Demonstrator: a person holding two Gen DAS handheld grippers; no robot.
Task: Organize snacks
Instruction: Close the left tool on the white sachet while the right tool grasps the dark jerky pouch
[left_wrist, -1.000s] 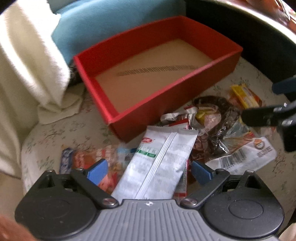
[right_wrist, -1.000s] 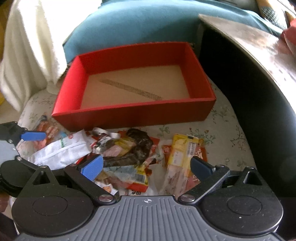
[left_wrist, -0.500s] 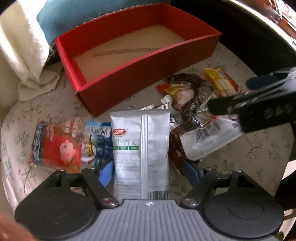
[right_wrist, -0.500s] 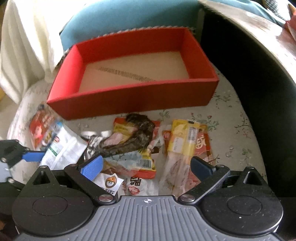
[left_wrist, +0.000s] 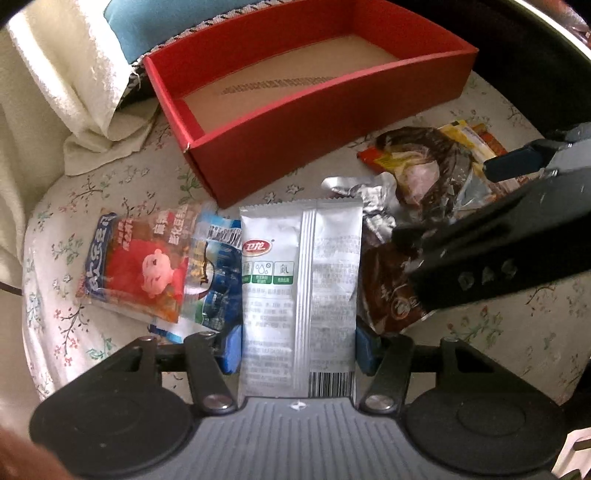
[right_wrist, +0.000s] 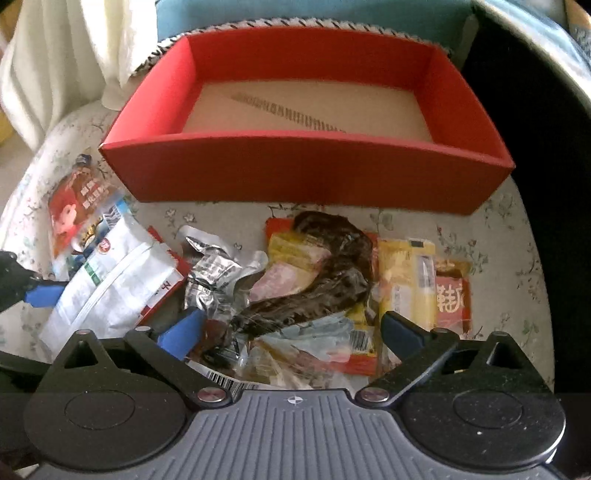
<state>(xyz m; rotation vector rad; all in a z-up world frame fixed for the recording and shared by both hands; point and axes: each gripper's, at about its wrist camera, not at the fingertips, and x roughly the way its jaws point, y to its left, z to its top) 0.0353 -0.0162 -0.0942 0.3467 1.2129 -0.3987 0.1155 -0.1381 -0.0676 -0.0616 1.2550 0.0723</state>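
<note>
A red box (left_wrist: 332, 122) with a bare brown floor stands at the back; it also shows in the right wrist view (right_wrist: 306, 170). My left gripper (left_wrist: 297, 350) is shut on a silver-white snack packet (left_wrist: 299, 280), its blue pads pressing the packet's two sides. My right gripper (right_wrist: 291, 330) is open above a heap of snacks: a dark brown packet (right_wrist: 325, 288), a crumpled silver wrapper (right_wrist: 214, 273) and a yellow packet (right_wrist: 406, 288). The held packet also shows in the right wrist view (right_wrist: 110, 284).
A red cartoon-pig packet (left_wrist: 136, 269) and a blue packet (left_wrist: 214, 288) lie left of the held packet on the floral cushion (left_wrist: 498, 332). A white towel (left_wrist: 74, 85) and a blue pillow (left_wrist: 147, 26) lie behind the box. A dark table edge (right_wrist: 546, 110) runs along the right.
My left gripper has closed its pads onto the sides of the silver-white packet. Both grippers have drawn back from the box. My right gripper has moved left over the snack heap.
</note>
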